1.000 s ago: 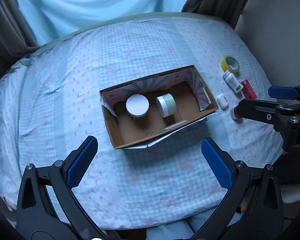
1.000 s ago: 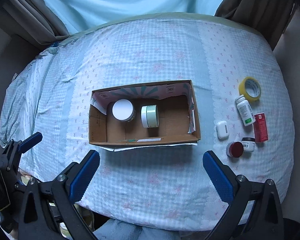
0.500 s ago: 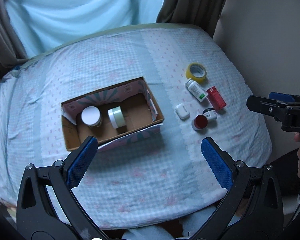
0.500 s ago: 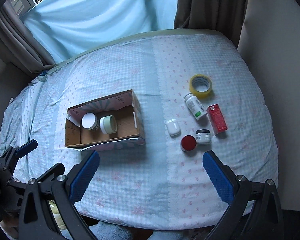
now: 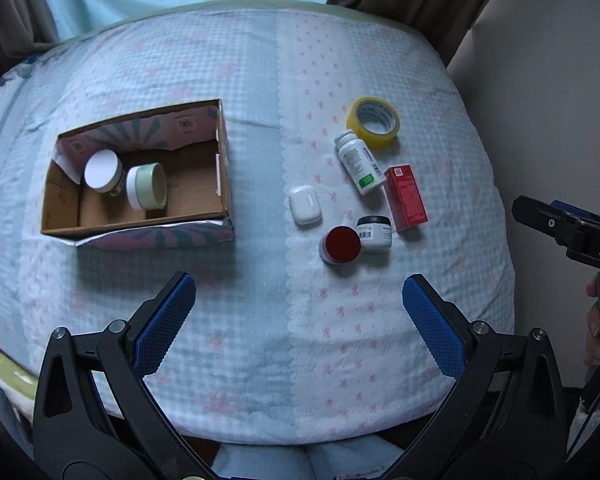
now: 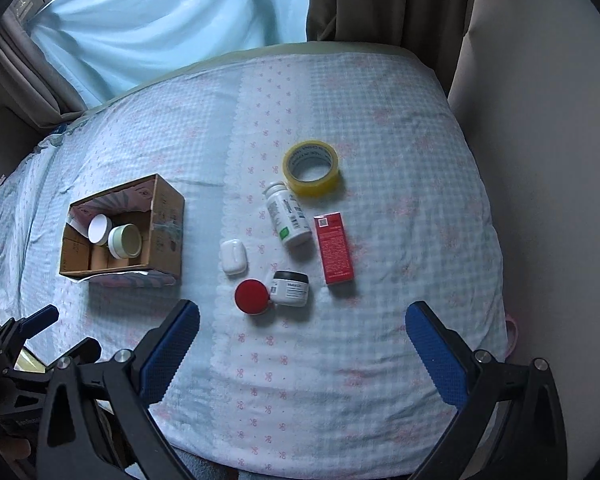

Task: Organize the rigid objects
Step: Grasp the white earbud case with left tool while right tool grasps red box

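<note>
An open cardboard box point(image 5: 220, 168) point(image 6: 166, 224) sits left on the bed, holding a white-lidded jar point(image 5: 103, 170) and a green jar point(image 5: 147, 186). To its right lie a yellow tape roll point(image 5: 373, 121) point(image 6: 311, 167), a white bottle point(image 5: 358, 162) point(image 6: 288, 216), a red carton point(image 5: 406, 198) point(image 6: 335, 248), a white earbud case point(image 5: 305, 204) point(image 6: 233, 257), a red-lidded jar point(image 5: 340, 245) point(image 6: 252, 297) and a black-lidded jar point(image 5: 375, 233) point(image 6: 290, 288). My left gripper point(image 5: 300, 324) is open and empty above the near bed. My right gripper point(image 6: 302, 354) is open and empty, near the red-lidded jar.
The bed has a blue checked cover point(image 5: 260, 80). A beige wall point(image 6: 540, 160) runs along its right side. Blue and dark curtains point(image 6: 180, 20) hang behind the bed.
Both grippers have swung to the right, from facing the box to facing the loose objects. They stay open and empty. No object has moved.
</note>
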A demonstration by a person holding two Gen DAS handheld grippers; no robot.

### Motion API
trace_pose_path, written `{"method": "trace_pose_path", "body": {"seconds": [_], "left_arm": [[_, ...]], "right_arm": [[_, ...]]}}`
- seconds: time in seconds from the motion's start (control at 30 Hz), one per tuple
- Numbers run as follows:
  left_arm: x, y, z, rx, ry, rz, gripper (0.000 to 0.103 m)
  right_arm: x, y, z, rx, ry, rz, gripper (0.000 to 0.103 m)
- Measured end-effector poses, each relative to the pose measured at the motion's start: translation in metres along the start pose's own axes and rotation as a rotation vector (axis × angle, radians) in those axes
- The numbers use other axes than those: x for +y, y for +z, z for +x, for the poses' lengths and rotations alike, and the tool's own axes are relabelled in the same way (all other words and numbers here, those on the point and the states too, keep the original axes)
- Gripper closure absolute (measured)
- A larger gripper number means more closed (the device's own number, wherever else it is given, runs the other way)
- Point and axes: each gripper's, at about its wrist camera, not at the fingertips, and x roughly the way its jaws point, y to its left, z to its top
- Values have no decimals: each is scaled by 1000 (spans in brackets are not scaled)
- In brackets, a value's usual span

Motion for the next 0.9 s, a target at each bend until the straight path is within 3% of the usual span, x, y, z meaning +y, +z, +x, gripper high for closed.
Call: {"method": "trace_pose_path", "body": {"seconds": [0.3,0.63,0.77,0.9], "left_arm": [[-2,35,100,84,9,-150,0],[-3,62,221,206,64,-222,5],[-3,63,255,245,72,-237,12],[-3,64,274,264,83,-236,13]], "right_arm": [[-29,20,80,96,-26,-4,0],[-36,43,187,227,-66,-76,3],[-36,46,222,278,-76,-106,4],[-36,44,250,329,-88,-127,12]]}}
